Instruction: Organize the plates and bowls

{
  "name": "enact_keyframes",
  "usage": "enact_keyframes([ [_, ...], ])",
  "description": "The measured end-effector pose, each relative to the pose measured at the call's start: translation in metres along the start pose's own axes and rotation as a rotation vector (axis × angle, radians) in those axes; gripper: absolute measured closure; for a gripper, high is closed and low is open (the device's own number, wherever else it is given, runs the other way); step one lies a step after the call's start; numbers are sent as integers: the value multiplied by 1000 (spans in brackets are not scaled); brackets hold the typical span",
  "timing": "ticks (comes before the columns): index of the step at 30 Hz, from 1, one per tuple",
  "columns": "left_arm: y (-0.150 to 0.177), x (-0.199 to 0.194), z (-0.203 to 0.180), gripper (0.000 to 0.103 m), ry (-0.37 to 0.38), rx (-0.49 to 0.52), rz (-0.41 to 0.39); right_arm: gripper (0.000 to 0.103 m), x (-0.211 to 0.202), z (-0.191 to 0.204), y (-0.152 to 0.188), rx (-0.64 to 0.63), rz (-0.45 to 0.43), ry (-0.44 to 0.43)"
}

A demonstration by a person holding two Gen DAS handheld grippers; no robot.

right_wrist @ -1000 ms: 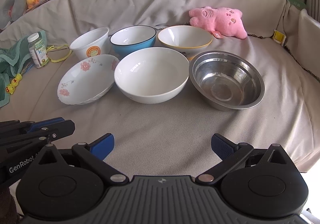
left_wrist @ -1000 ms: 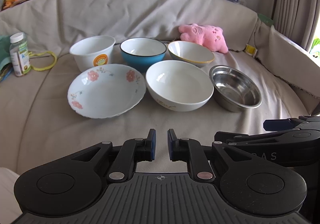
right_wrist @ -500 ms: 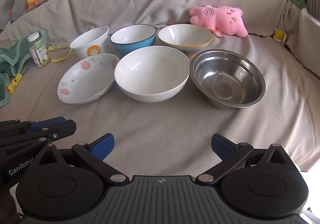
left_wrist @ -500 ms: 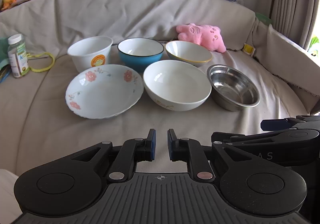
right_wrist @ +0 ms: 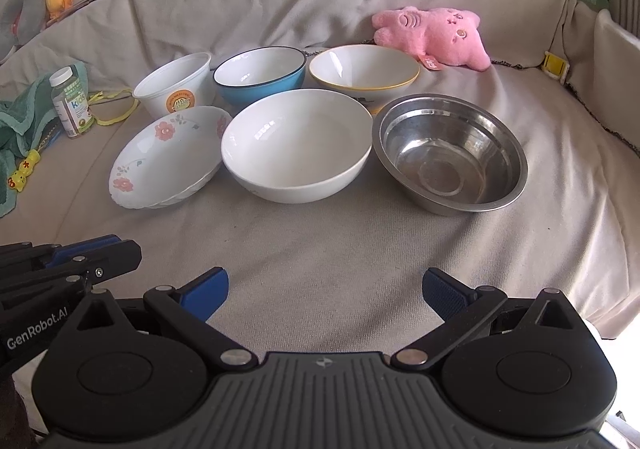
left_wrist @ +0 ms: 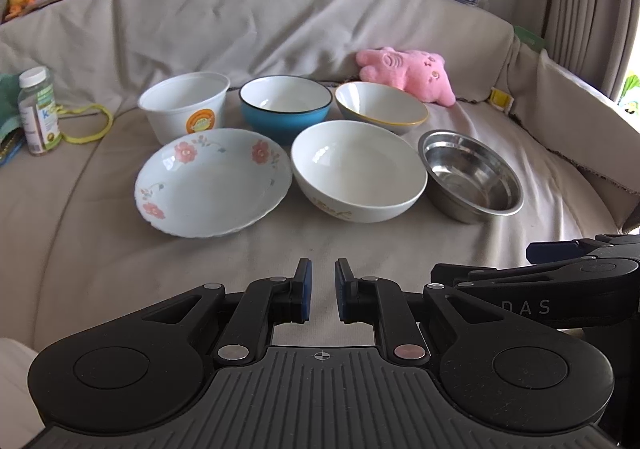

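on the cloth-covered sofa (left_wrist: 120,249), six vessels sit in two rows: floral plate (left_wrist: 212,181), white bowl (left_wrist: 358,169) and steel bowl (left_wrist: 472,177) in front; paper cup (left_wrist: 184,105), blue bowl (left_wrist: 285,101) and yellow-rimmed bowl (left_wrist: 380,107) behind. nothing has shifted over the last second. left tool (left_wrist: 322,289) has its pads together and empty; right tool (right_wrist: 324,289) stands apart, empty. sorting appears not yet begun.
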State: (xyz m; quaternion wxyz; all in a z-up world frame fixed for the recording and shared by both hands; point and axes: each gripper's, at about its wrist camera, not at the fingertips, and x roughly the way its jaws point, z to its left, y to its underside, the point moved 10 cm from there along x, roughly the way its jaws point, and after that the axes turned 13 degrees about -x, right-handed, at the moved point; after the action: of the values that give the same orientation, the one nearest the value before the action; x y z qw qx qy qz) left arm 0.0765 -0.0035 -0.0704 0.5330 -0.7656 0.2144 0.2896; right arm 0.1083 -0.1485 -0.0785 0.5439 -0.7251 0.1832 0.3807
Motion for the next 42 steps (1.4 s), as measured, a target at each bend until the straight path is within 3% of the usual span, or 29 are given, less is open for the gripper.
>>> enact_keyframes([
  [29,-9,8,16,88,-14,-37,-20,0,2,8,-4,-29,-18,-3],
  [34,-39,26,33,88,4,-24,-31,0,4,11,-16,-45,-87,9],
  [37,-72,43,49,88,28,-21,-34,0,15,15,-27,-42,-76,13],
  [42,-125,68,79,88,132,-14,-59,0,34,31,-49,-68,-91,-37],
])
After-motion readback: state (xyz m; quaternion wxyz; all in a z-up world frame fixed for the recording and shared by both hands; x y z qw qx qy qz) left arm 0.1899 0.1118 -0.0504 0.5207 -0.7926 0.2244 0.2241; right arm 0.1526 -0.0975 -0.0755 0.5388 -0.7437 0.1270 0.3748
